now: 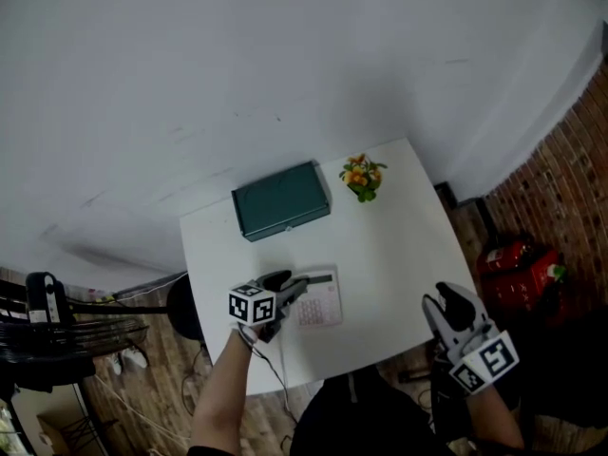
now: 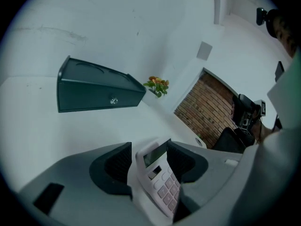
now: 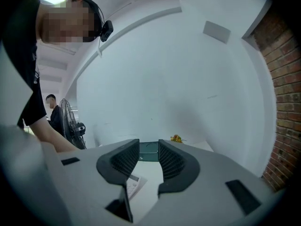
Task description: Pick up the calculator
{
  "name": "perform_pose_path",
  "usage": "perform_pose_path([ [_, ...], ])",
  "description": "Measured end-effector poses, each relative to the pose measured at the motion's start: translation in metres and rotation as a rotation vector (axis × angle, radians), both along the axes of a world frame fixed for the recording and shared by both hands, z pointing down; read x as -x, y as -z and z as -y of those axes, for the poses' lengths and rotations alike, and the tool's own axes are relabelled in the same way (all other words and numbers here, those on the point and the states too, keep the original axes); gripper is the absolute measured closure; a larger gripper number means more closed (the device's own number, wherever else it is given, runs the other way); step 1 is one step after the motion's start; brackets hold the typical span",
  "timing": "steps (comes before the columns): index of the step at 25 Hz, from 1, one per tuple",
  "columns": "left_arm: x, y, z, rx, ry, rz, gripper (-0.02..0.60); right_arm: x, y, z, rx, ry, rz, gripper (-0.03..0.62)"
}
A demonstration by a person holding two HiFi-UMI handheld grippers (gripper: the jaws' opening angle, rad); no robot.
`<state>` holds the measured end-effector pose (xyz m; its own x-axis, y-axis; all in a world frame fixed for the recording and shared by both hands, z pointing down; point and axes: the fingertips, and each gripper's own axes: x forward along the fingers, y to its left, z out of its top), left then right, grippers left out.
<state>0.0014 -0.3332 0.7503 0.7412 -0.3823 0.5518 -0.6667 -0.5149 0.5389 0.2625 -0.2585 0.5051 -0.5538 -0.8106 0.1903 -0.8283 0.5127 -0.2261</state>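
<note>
The pale pink calculator lies flat near the front edge of the white table. My left gripper reaches in from its left side. In the left gripper view the calculator has its display end between the jaws of this gripper. The jaws stand apart, with a thin gap on the left side, so the gripper is open. My right gripper hangs off the table's right front corner, open, with nothing between its fingers. A corner of the calculator shows below its left jaw.
A dark green closed box sits at the back of the table, and a small pot of orange flowers stands at the back right. Red equipment lies on the floor by the brick wall. A black fan stands far left.
</note>
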Motion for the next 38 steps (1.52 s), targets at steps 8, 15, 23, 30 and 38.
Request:
perform_pose_path([
  [8,-0.019,-0.019,-0.012,0.075,-0.204,0.008,0.359,0.008,0.007,-0.002,0.008,-0.05,0.018,0.471],
  [15,-0.008,-0.008,-0.015,0.09,-0.147,-0.089,0.478,0.017,0.007,-0.009,0.015,-0.065,0.02,0.479],
  [23,0.005,0.015,-0.033,0.107,0.003,-0.248,0.526,0.035,0.005,-0.008,0.033,-0.041,0.052,0.499],
  [30,0.025,0.023,-0.051,0.121,0.156,-0.369,0.528,0.054,0.008,-0.007,0.03,-0.003,0.062,0.503],
  [38,0.055,0.058,-0.062,0.066,0.297,-0.483,0.528,0.072,0.01,-0.01,0.024,0.035,0.062,0.505],
])
